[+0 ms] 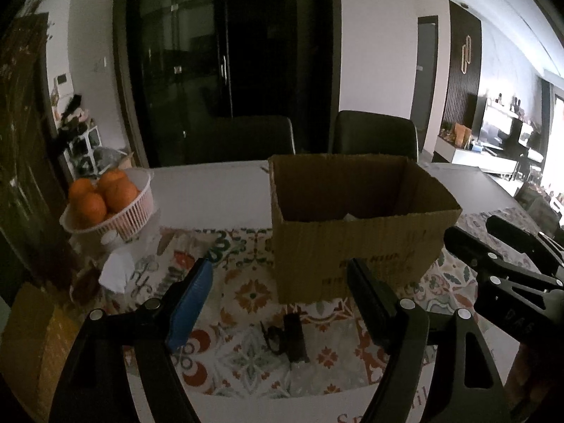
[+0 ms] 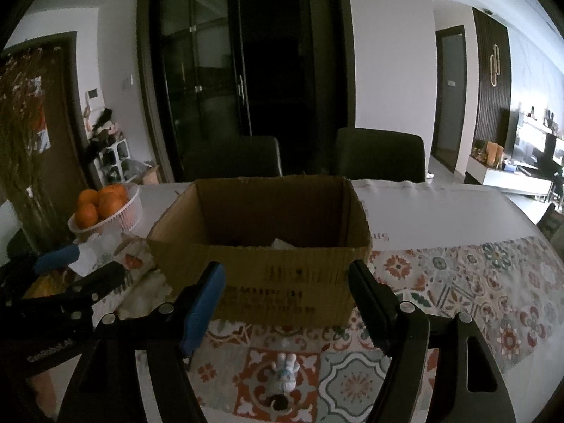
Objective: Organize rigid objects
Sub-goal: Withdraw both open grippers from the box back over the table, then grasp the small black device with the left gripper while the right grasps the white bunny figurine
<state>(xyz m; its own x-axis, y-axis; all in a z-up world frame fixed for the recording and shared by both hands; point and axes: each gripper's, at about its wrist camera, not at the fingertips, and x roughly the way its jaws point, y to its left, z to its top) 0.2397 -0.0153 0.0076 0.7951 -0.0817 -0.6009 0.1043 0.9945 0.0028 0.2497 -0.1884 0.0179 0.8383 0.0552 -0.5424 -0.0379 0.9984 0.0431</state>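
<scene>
An open cardboard box (image 1: 352, 246) (image 2: 261, 271) stands on the patterned tablecloth, with something pale lying inside it. In front of it lies a small black object (image 1: 294, 338), below and between the fingers of my left gripper (image 1: 280, 264), which is open and holds nothing. A small white and blue figurine (image 2: 285, 370) lies on the cloth under my right gripper (image 2: 286, 267), which is also open with nothing in it. Each gripper shows at the edge of the other's view: the right gripper (image 1: 511, 257) and the left gripper (image 2: 98, 261).
A white basket of oranges (image 1: 105, 208) (image 2: 105, 208) stands at the table's left, with crumpled white paper (image 1: 116, 271) beside it. Two dark chairs (image 1: 373, 134) stand behind the table. A yellow object (image 1: 35, 335) lies at the near left.
</scene>
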